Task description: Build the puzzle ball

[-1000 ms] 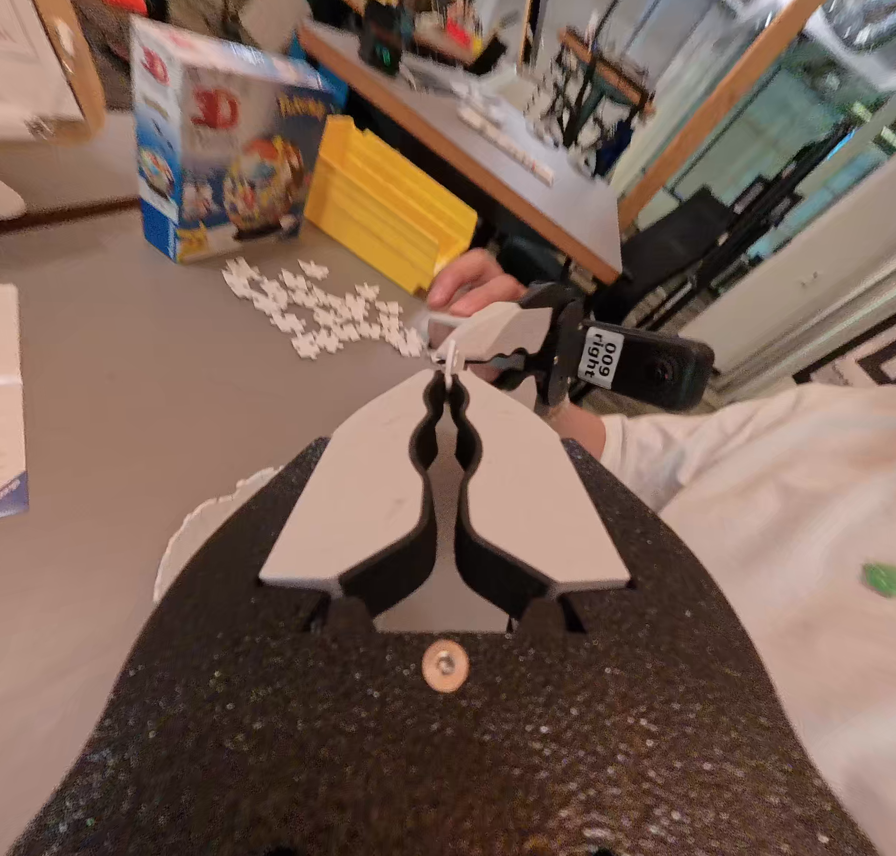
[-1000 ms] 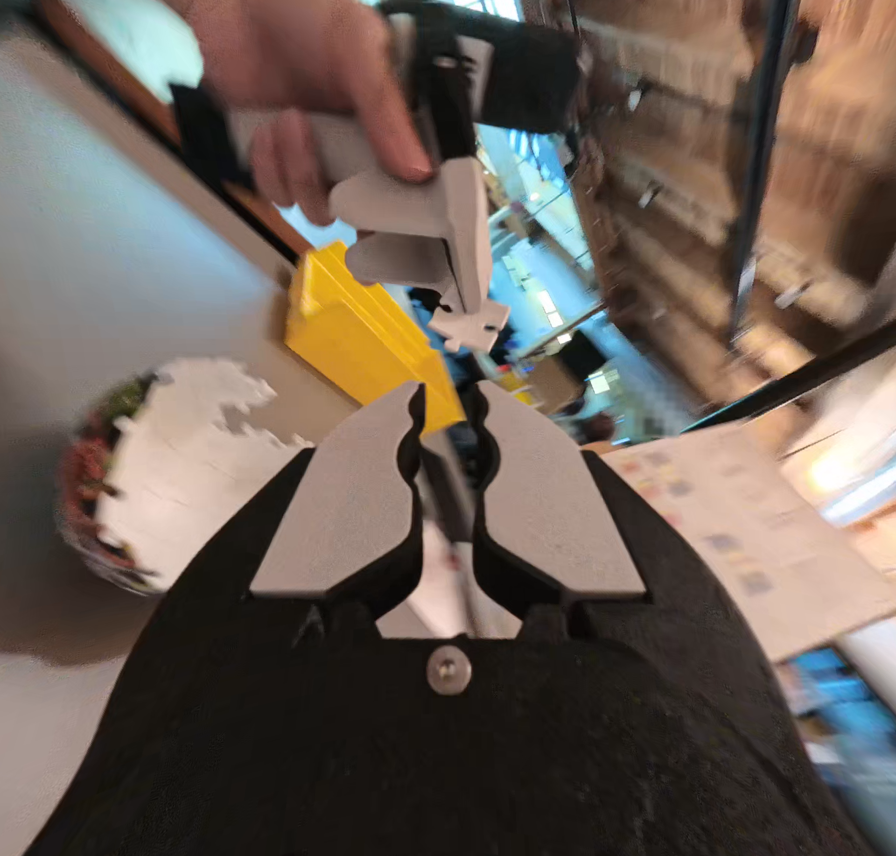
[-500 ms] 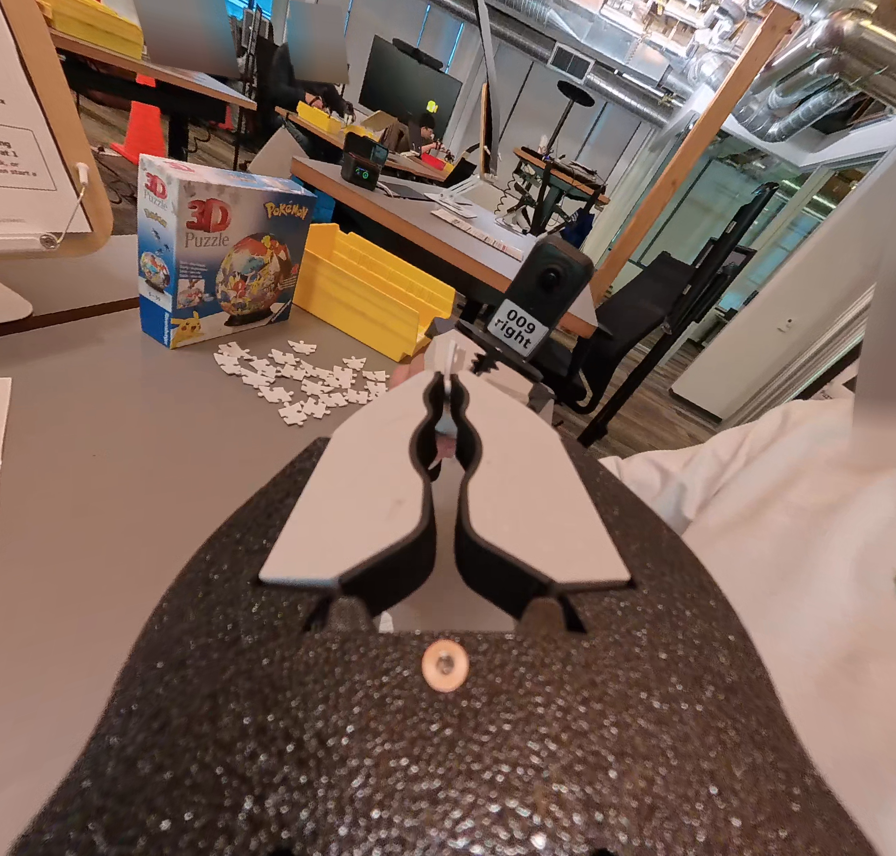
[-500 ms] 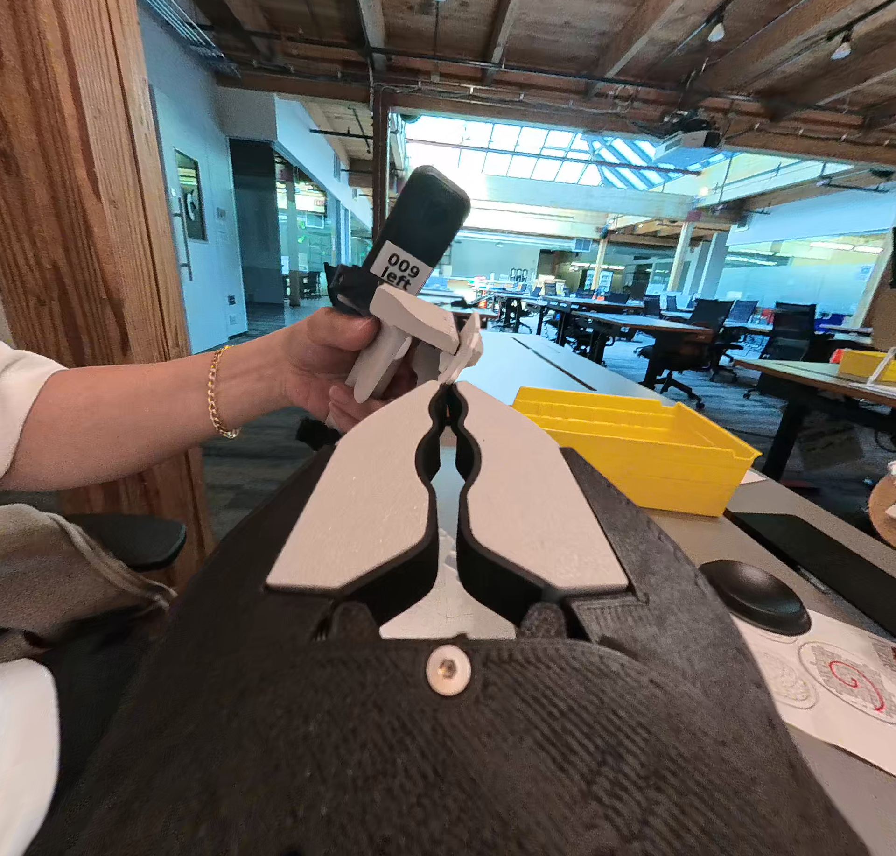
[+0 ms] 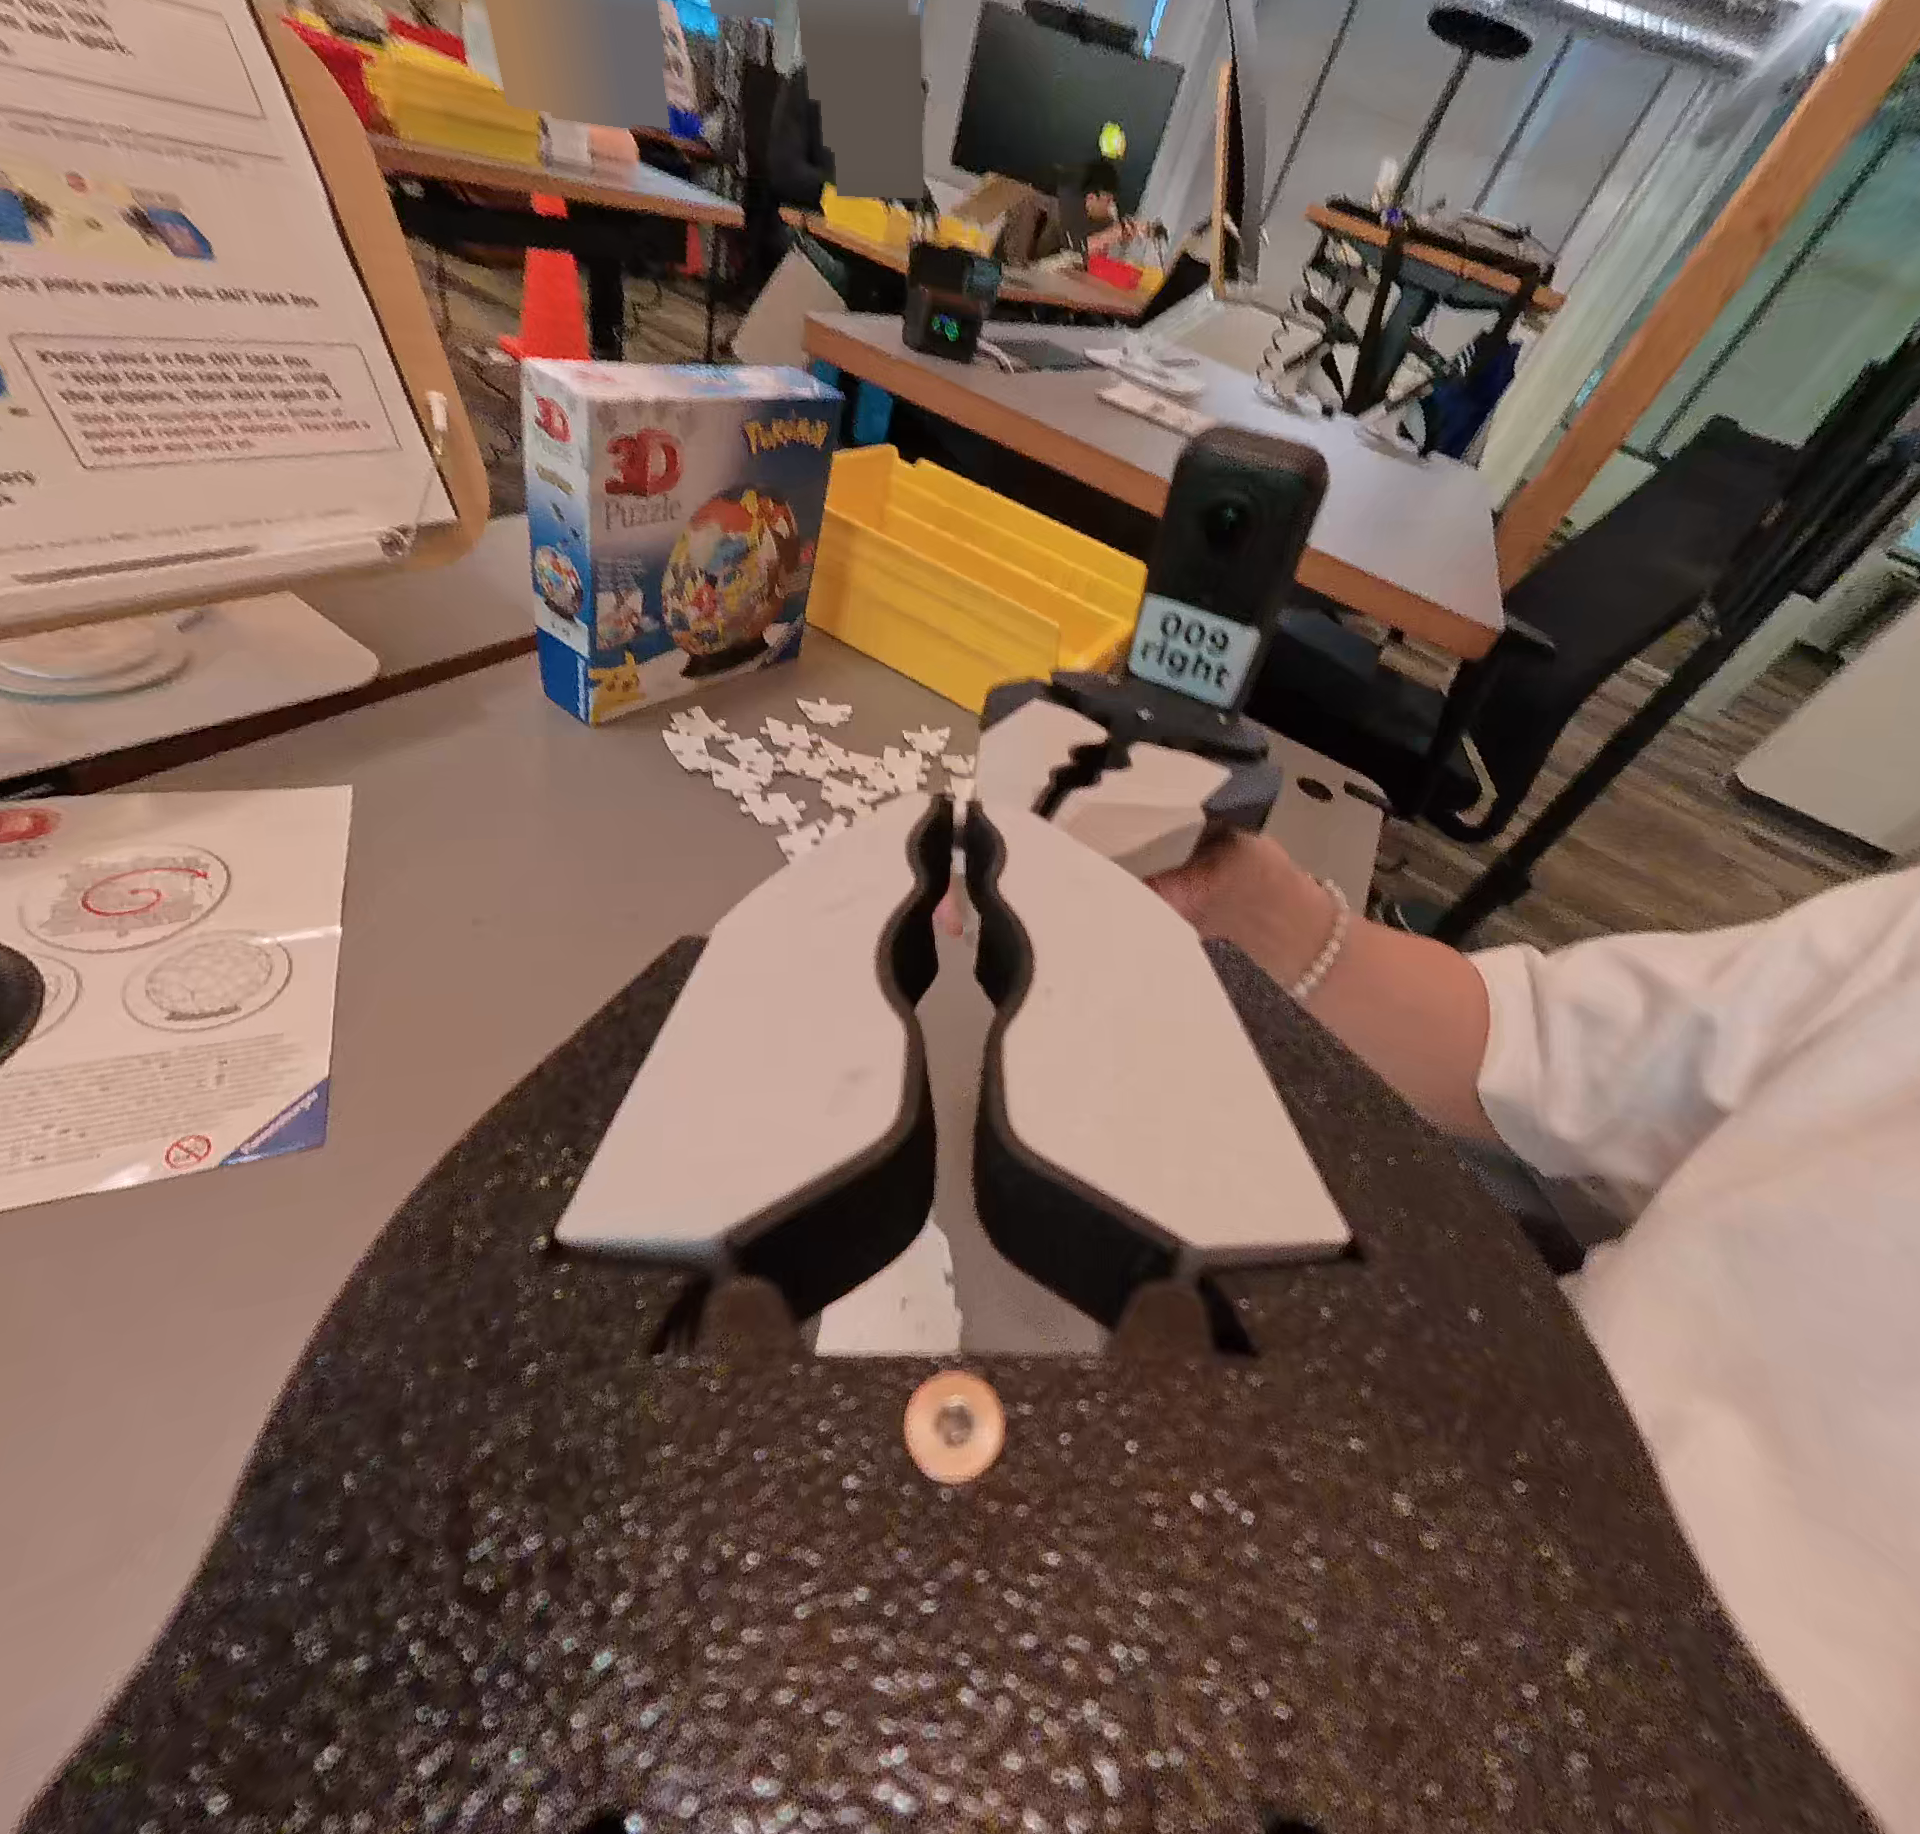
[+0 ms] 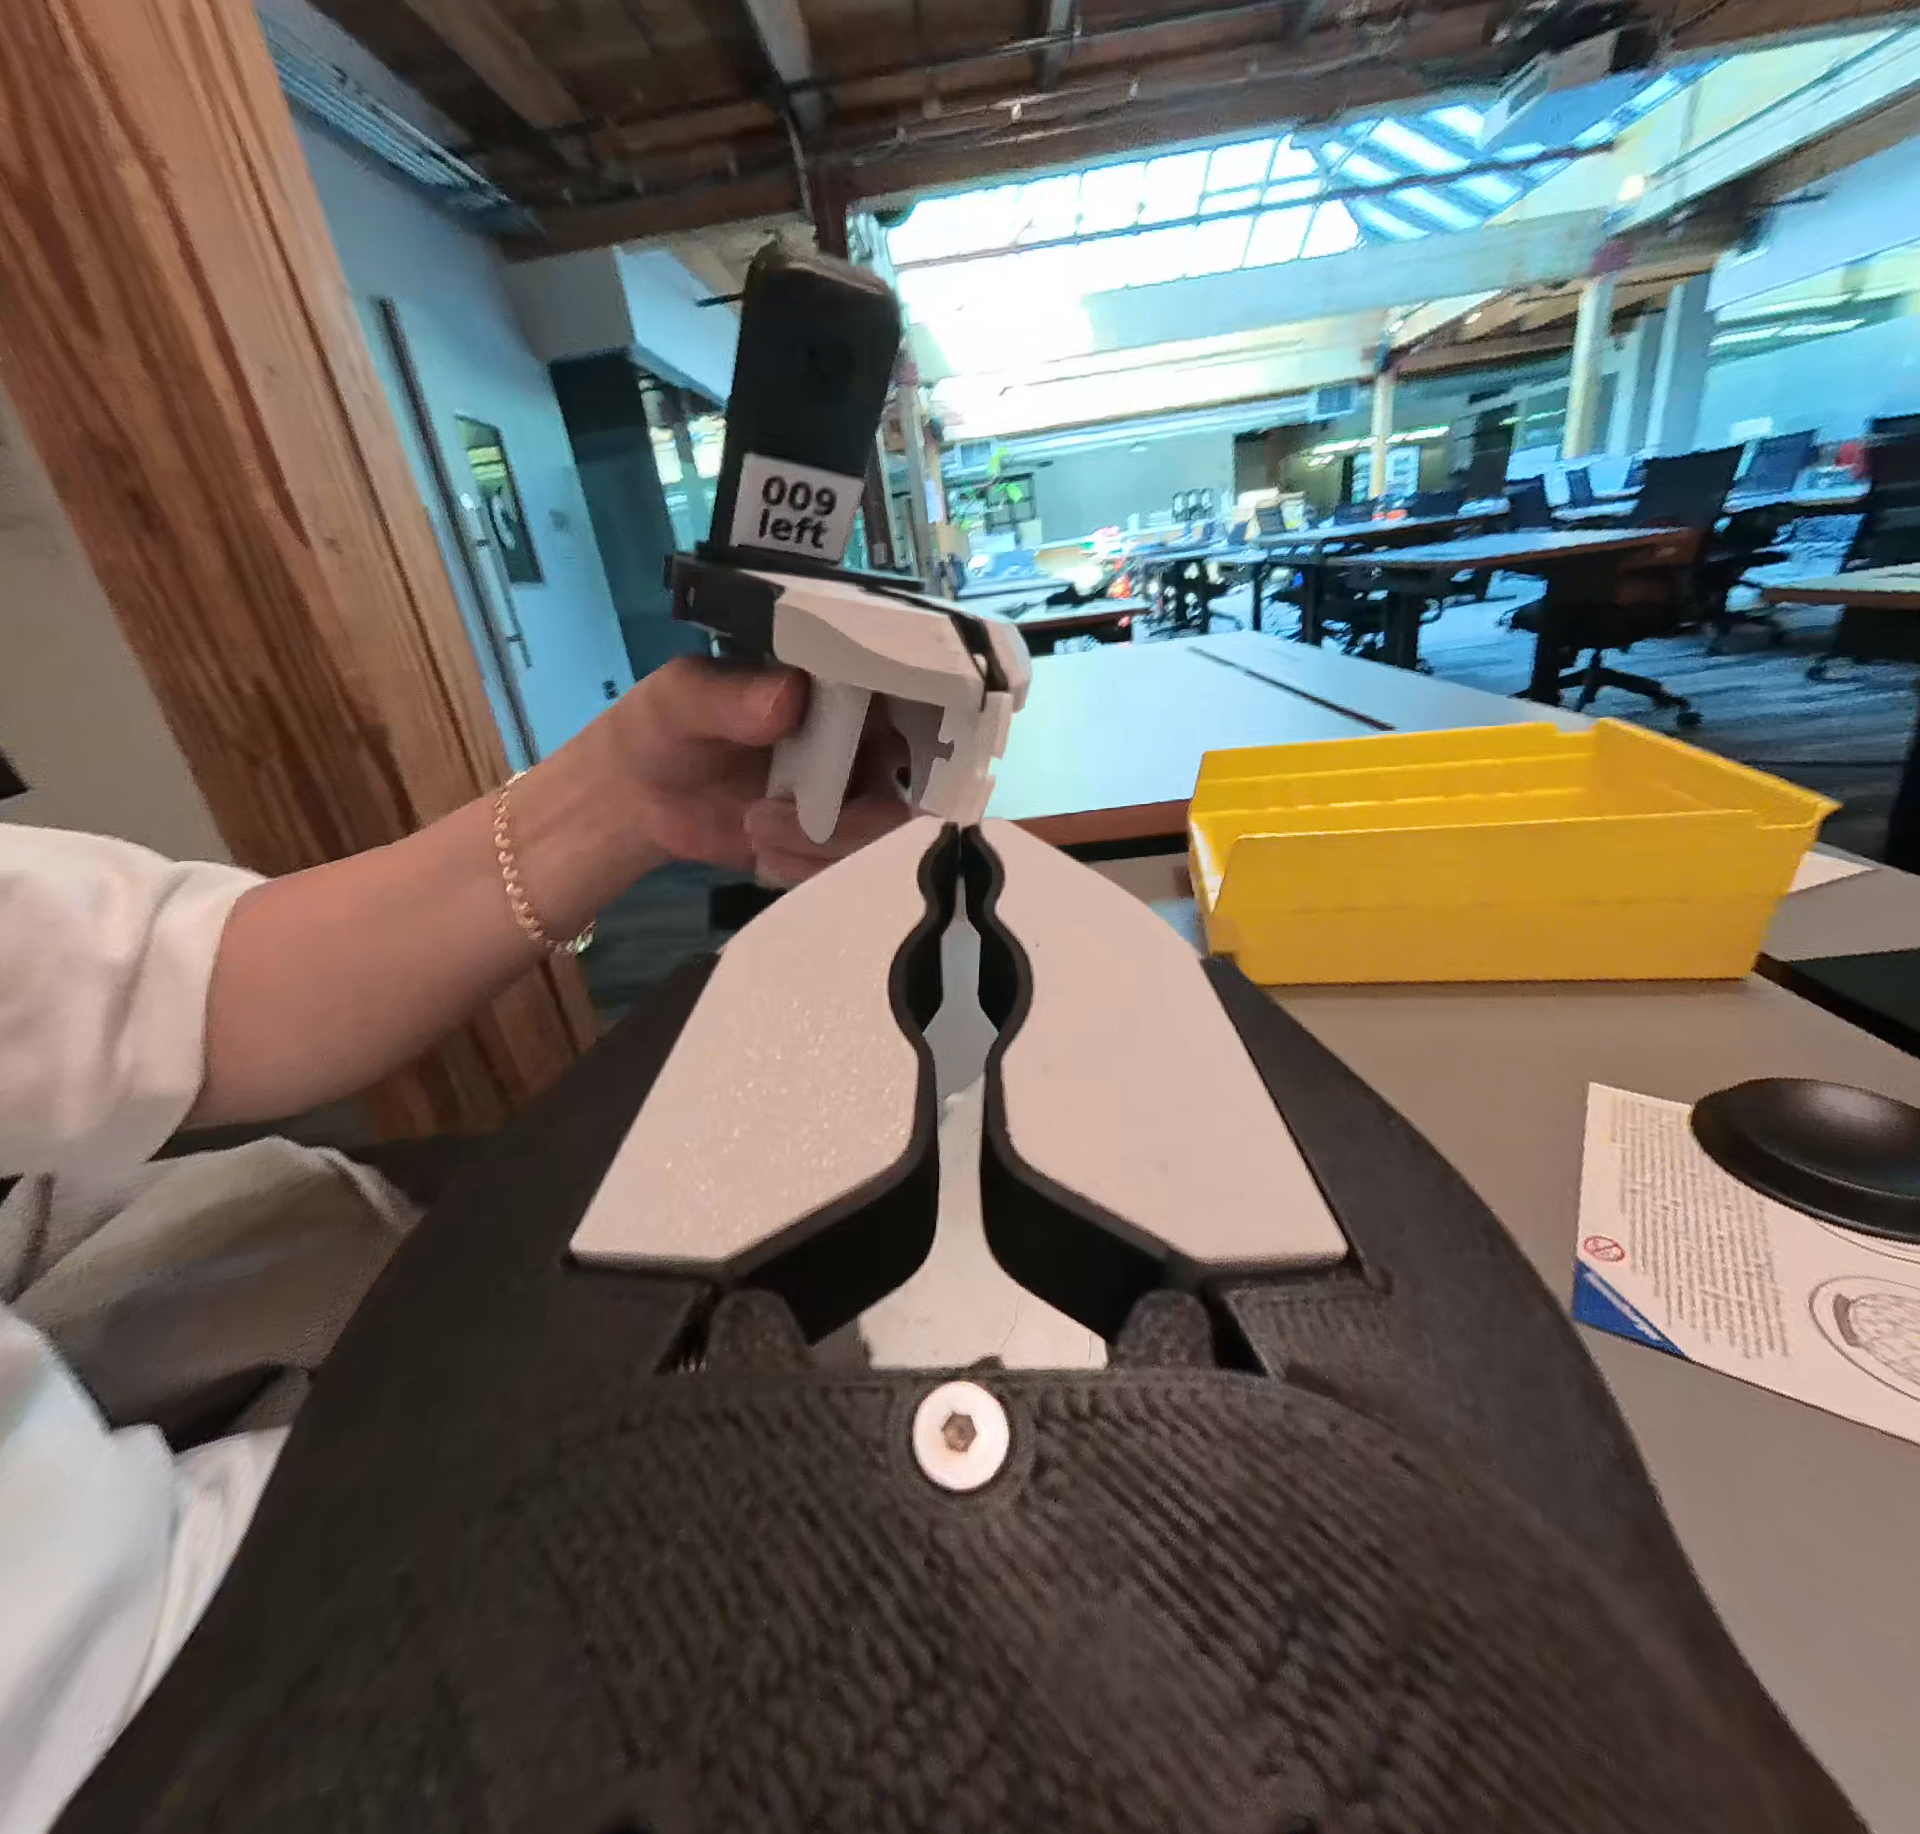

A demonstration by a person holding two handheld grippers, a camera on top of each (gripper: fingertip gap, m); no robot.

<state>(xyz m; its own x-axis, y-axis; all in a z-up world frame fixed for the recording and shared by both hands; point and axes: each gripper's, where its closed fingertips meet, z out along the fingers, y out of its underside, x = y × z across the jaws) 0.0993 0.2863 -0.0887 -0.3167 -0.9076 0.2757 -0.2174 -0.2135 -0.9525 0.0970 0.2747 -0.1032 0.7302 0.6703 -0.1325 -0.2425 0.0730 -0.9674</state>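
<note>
Both the left hand-held gripper (image 5: 954,828) and right hand-held gripper (image 6: 956,834) are closed tip-to-tip on a thin white puzzle piece (image 5: 957,865) above the worktop (image 5: 499,911); likely light, stiff, slippery, so pinch its flat faces.

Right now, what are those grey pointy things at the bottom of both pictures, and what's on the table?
Those are two pinching tools. A person holds one in each hand. Each tool carries a camera that looks along its two grey fingers. So one picture is taken from the left tool and the other from the right tool. Each picture also shows the other tool farther off. The tools meet tip to tip above the table. The left tool is shut on a thin white piece, seen edge-on. The right tool looks shut too, but I can't tell whether it grips anything. On the table are loose pieces, the puzzle box, a yellow bin and a sheet.
</note>
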